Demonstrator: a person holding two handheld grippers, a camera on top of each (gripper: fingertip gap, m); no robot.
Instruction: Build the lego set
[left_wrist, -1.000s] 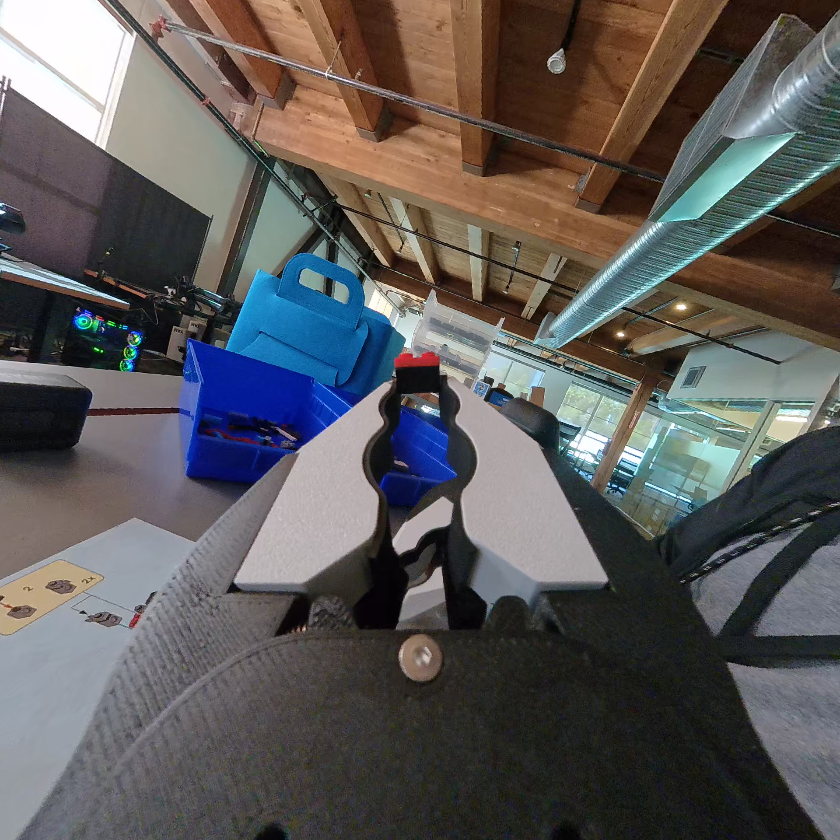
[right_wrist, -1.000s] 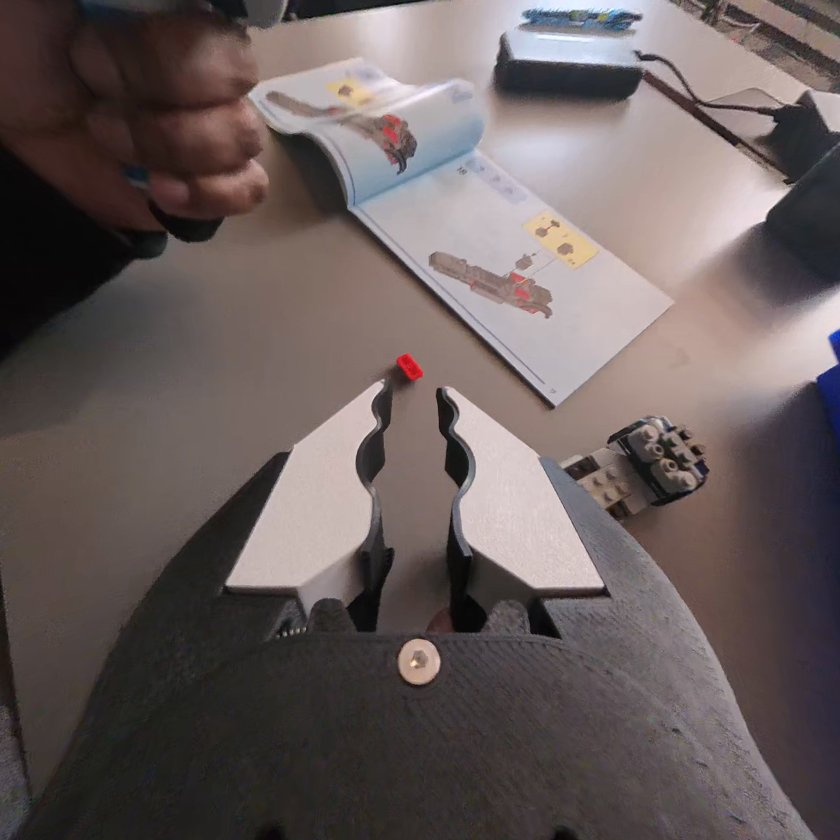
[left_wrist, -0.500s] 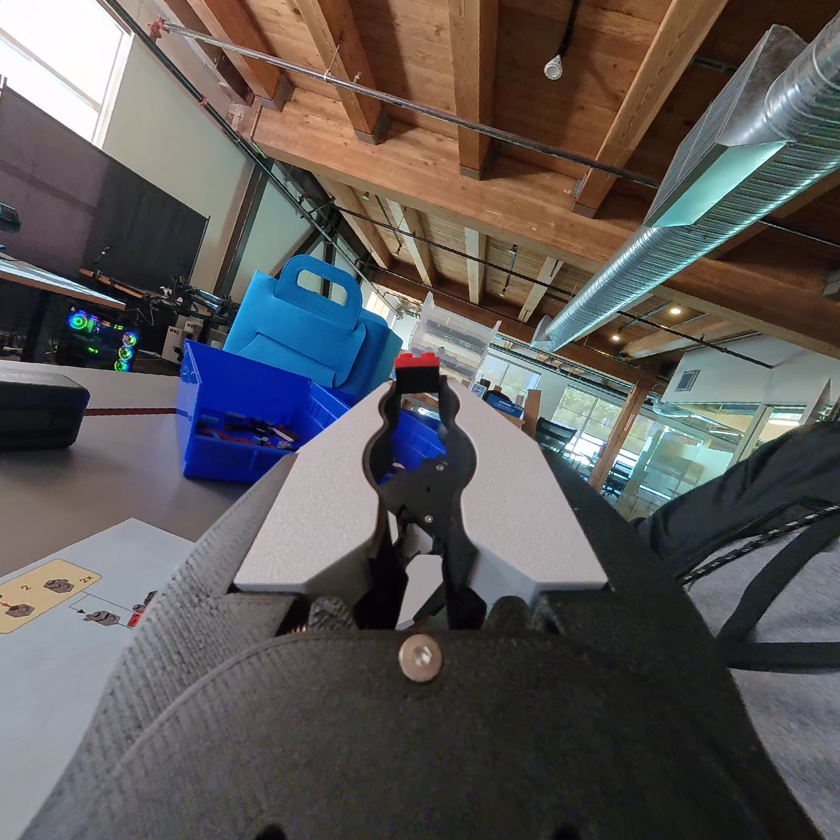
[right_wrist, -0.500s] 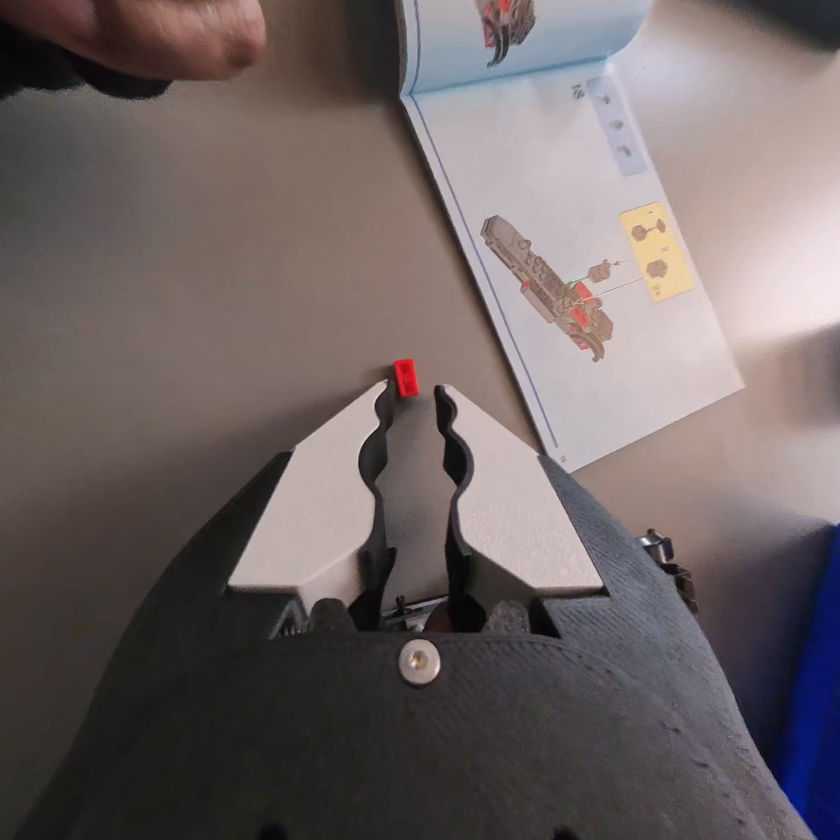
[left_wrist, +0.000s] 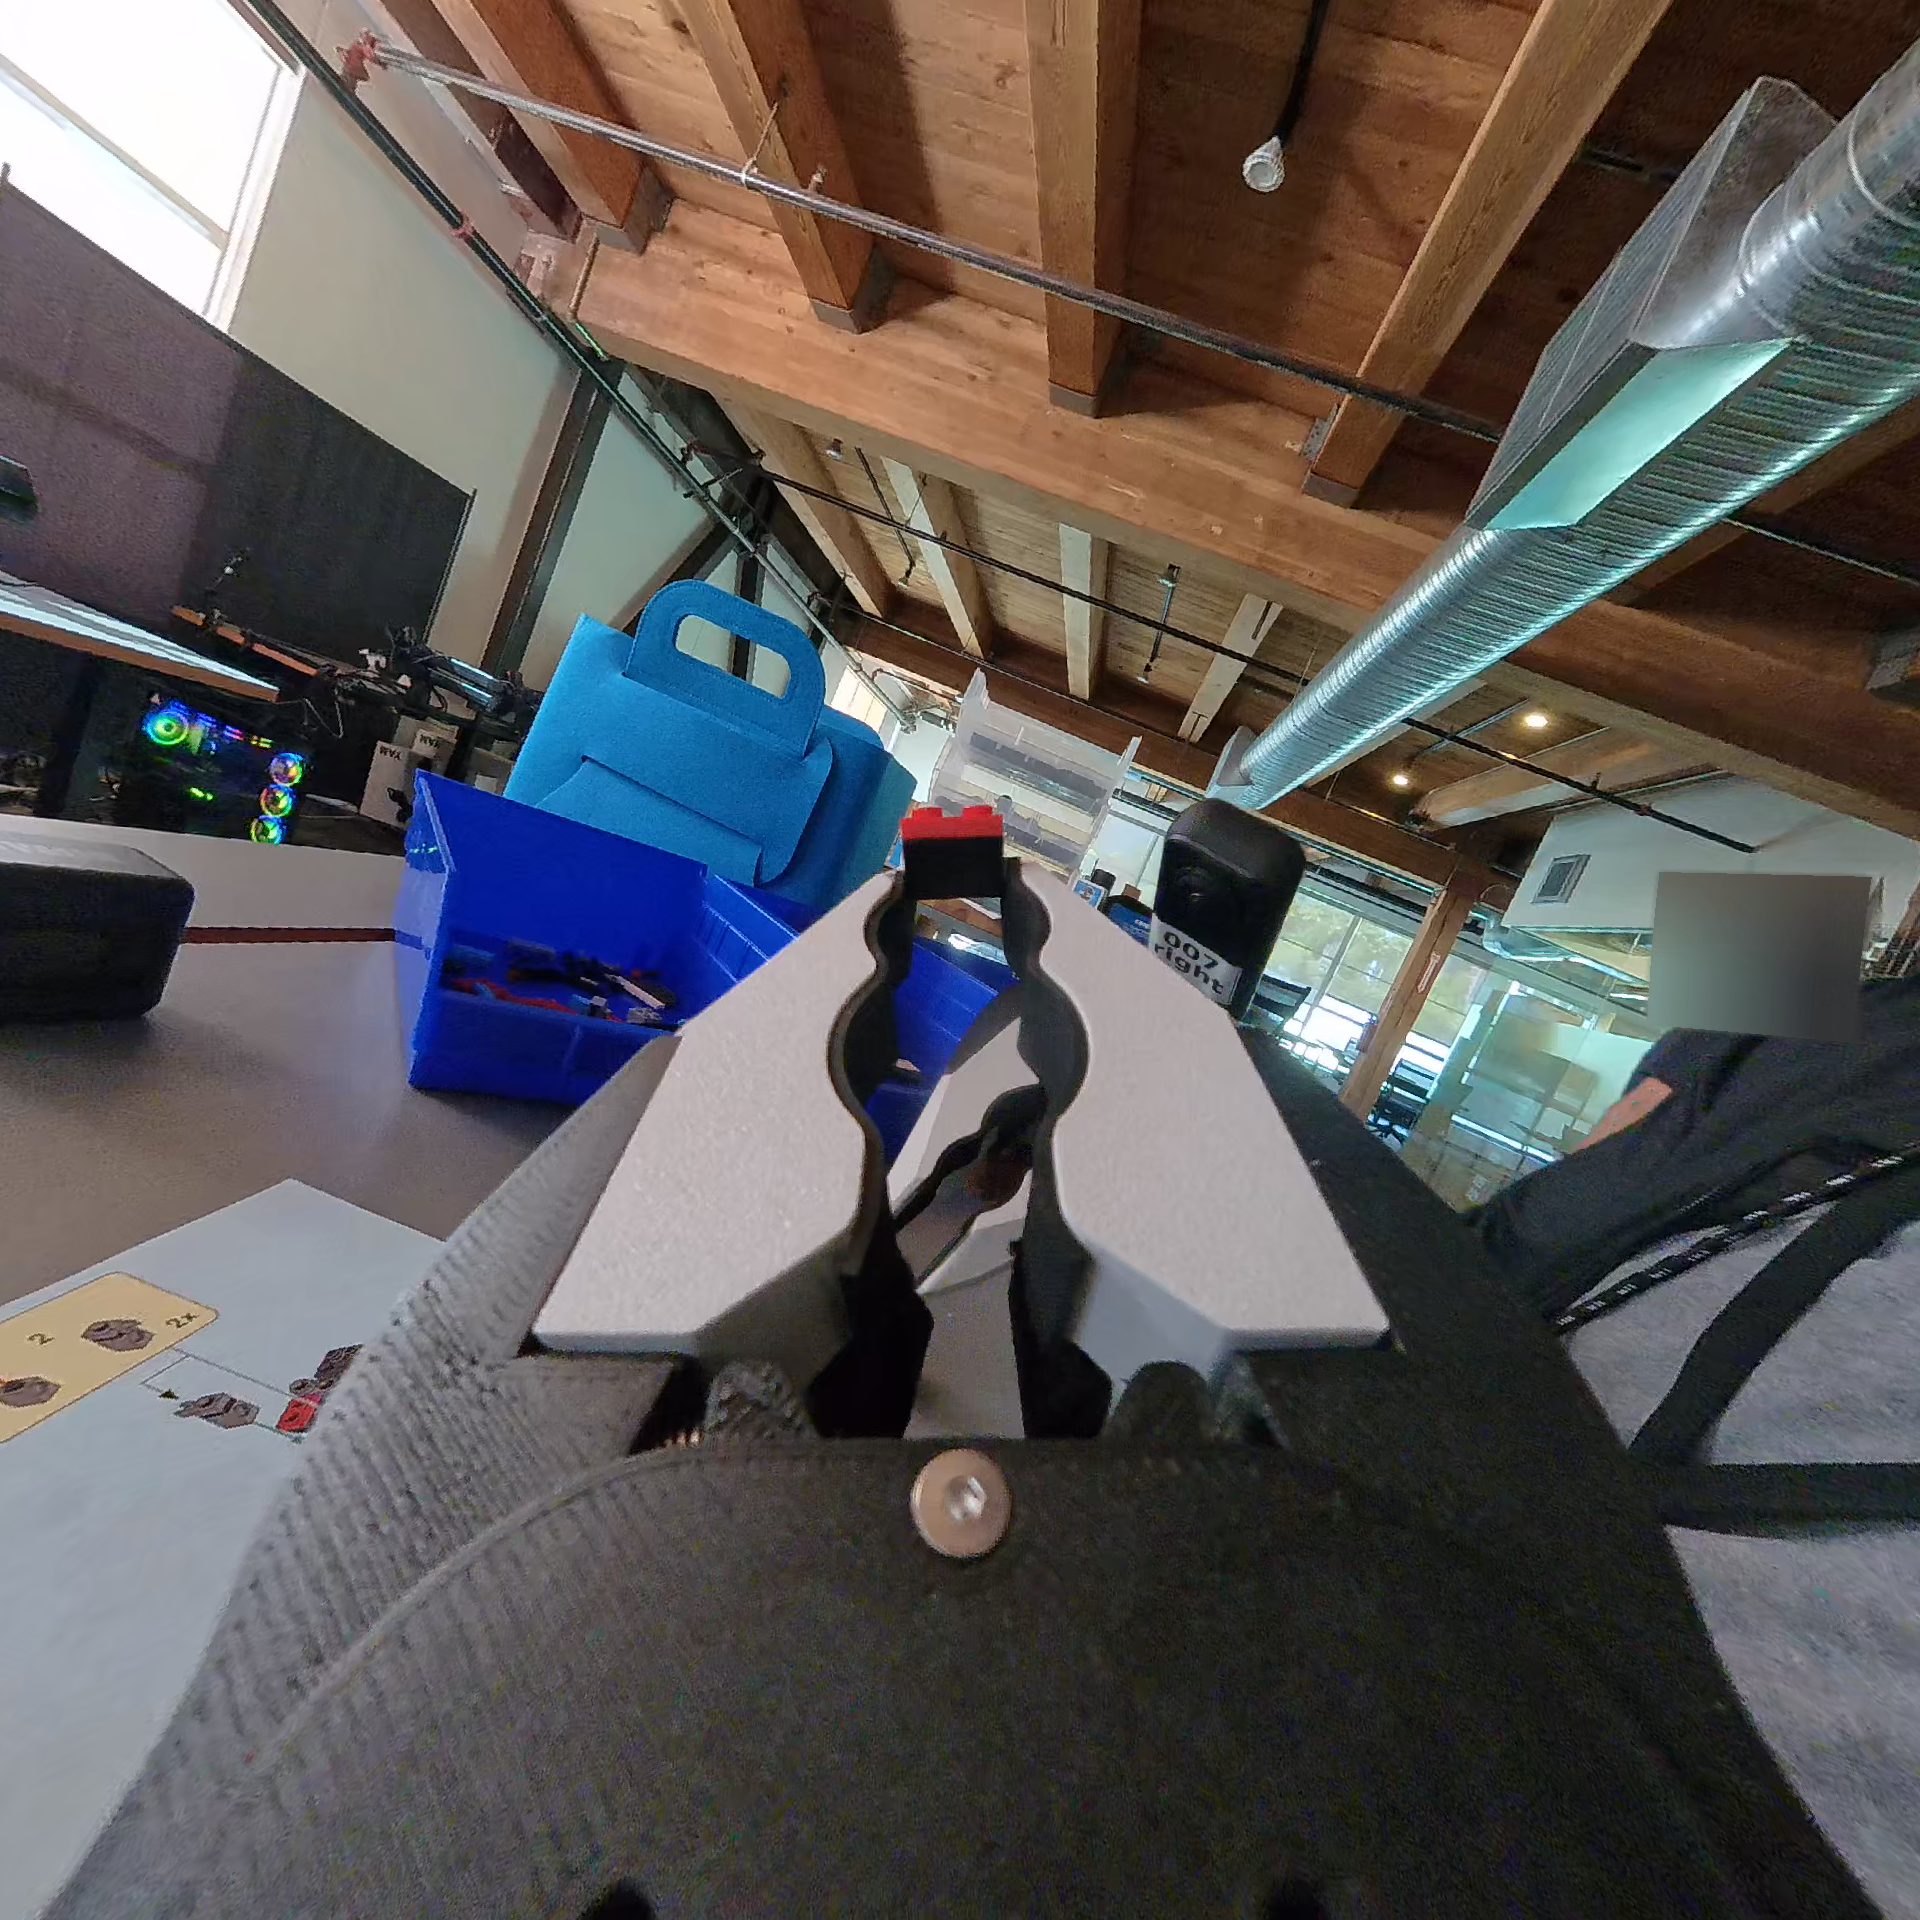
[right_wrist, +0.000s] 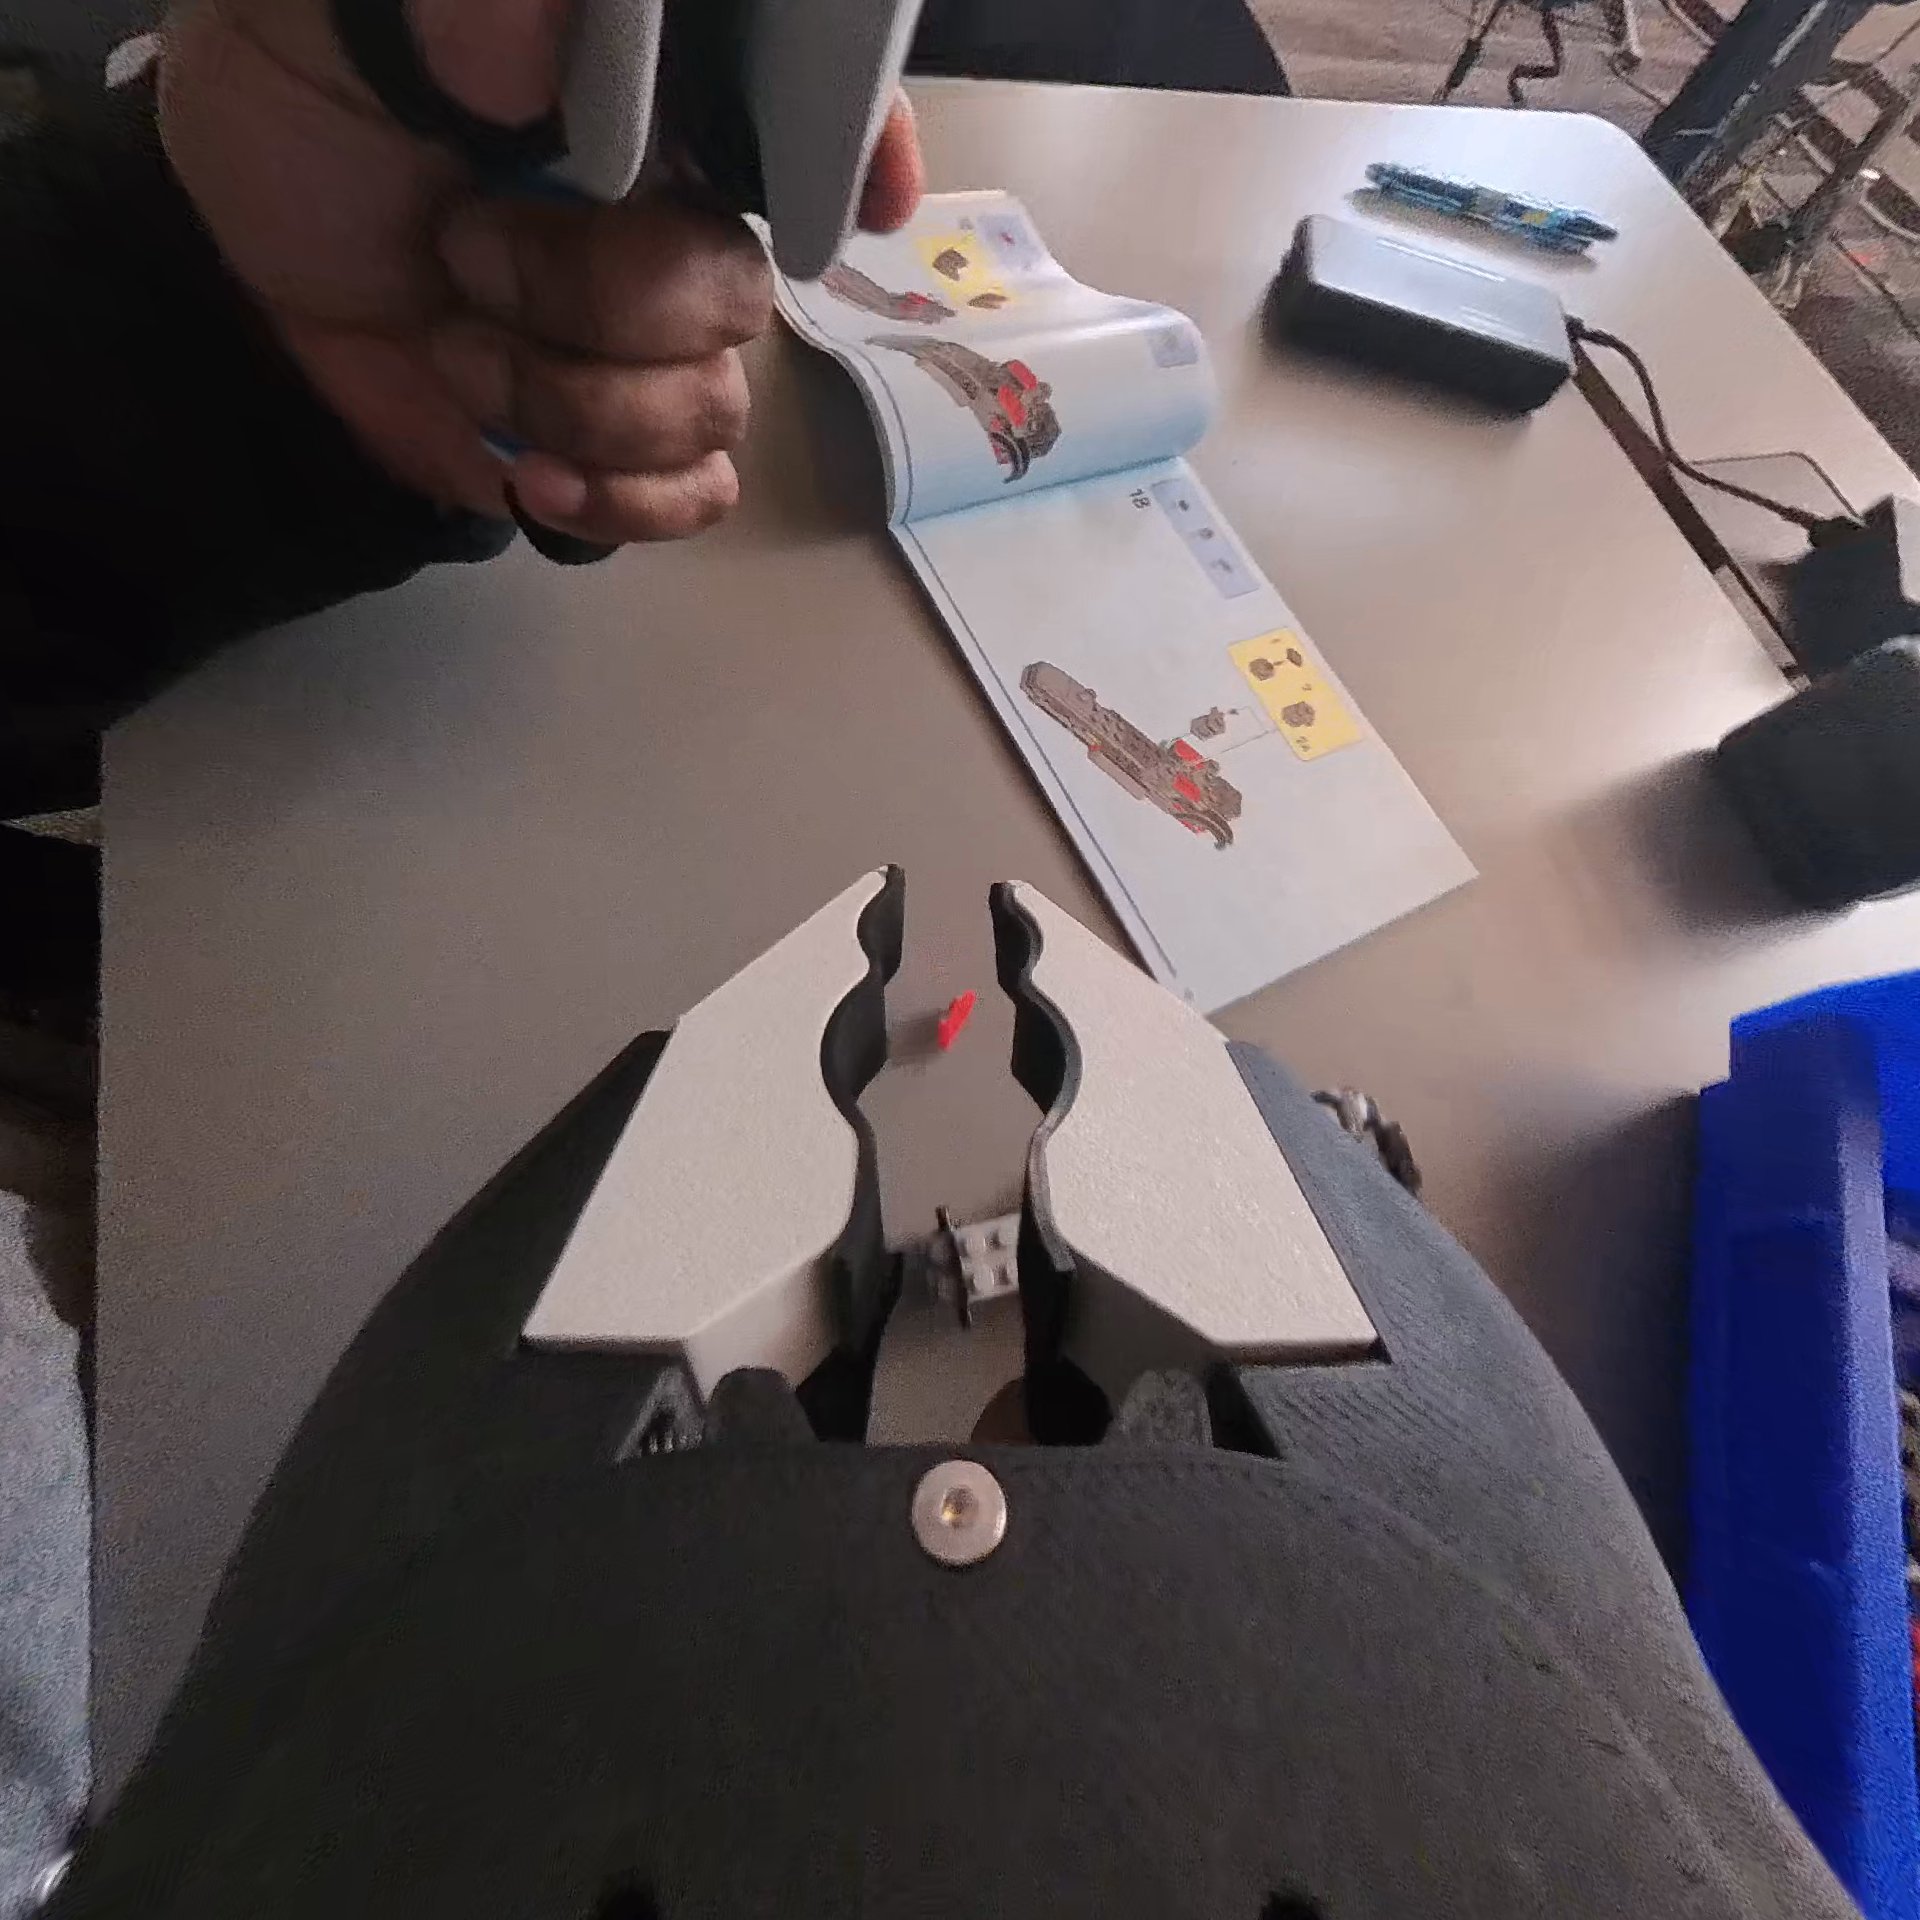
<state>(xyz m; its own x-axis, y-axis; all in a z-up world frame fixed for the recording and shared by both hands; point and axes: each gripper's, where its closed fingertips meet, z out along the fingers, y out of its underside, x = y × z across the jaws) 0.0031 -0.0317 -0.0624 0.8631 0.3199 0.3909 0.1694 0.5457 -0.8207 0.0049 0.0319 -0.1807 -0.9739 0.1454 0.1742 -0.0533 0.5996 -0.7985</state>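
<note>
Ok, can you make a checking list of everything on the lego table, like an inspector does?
Surface: grey table, smooth.
Job's things: open instruction booklet; black brick with red top; small red piece, loose and blurred; grey part-built model; blue bin with parts inside.
Clutter: black box; blue felt bag; blue striped strip.
Grippers: left gripper shut on the black brick with red top; right gripper open above the small red piece.
Cables: dark cable from the black box.
Surroundings: wooden beams, silver duct, a person's hand.
</note>
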